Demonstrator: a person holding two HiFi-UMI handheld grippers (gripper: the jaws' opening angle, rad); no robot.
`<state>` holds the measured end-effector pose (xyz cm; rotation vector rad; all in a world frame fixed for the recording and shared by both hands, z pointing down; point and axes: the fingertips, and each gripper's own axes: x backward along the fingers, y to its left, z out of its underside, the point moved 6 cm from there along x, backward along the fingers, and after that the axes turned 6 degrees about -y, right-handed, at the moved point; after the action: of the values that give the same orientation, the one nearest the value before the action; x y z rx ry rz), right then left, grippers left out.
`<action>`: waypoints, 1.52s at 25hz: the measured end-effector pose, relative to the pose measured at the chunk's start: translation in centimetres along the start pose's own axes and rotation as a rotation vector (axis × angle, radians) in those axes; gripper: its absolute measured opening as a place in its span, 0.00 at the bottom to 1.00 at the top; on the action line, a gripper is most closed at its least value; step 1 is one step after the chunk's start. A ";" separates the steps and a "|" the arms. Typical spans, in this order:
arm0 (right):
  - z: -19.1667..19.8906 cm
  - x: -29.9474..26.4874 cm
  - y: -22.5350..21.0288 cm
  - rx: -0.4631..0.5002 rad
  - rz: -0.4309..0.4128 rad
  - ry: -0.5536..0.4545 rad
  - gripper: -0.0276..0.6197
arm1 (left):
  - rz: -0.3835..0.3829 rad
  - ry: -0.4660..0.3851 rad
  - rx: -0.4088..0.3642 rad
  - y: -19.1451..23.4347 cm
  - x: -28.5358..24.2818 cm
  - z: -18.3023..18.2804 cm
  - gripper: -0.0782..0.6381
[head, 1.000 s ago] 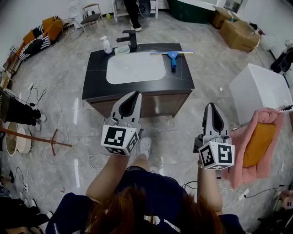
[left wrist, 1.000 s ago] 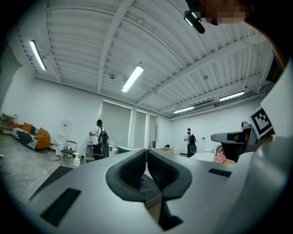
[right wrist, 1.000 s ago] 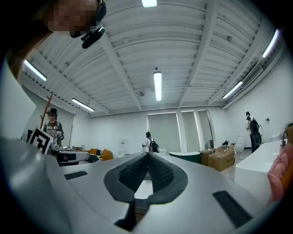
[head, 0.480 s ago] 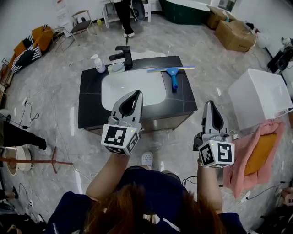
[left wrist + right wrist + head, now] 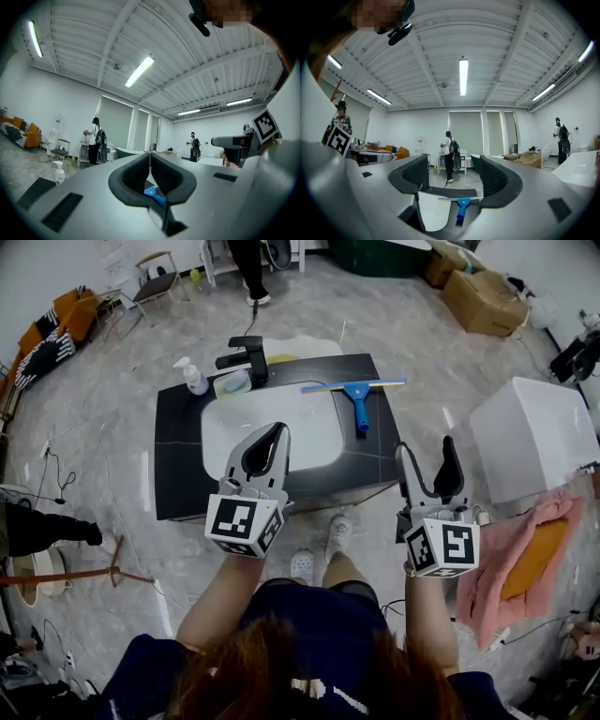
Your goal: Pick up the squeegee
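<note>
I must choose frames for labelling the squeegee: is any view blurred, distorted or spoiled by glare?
Head view: sharp, edges bent by the wide lens, squeegee clear on the dark counter. Left gripper view: dark rounded corners, ceiling lamp washed out, squeegee nearly hidden. Right gripper view: the same dark corners, squeegee small but sharp.

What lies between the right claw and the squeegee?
Only bare black countertop before the squeegee, per the head view. Right claw: jaws opening, nothing between them.
</note>
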<state>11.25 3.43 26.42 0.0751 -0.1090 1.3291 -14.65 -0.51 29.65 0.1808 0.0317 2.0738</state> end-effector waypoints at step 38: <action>12.7 -31.0 -14.0 -0.137 -0.227 0.231 0.63 | -0.251 0.043 -0.014 7.7 -28.7 7.9 0.15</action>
<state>17.10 -31.26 35.33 -0.1776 0.0047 1.0921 -6.44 -29.72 34.93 0.1177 0.0633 1.8270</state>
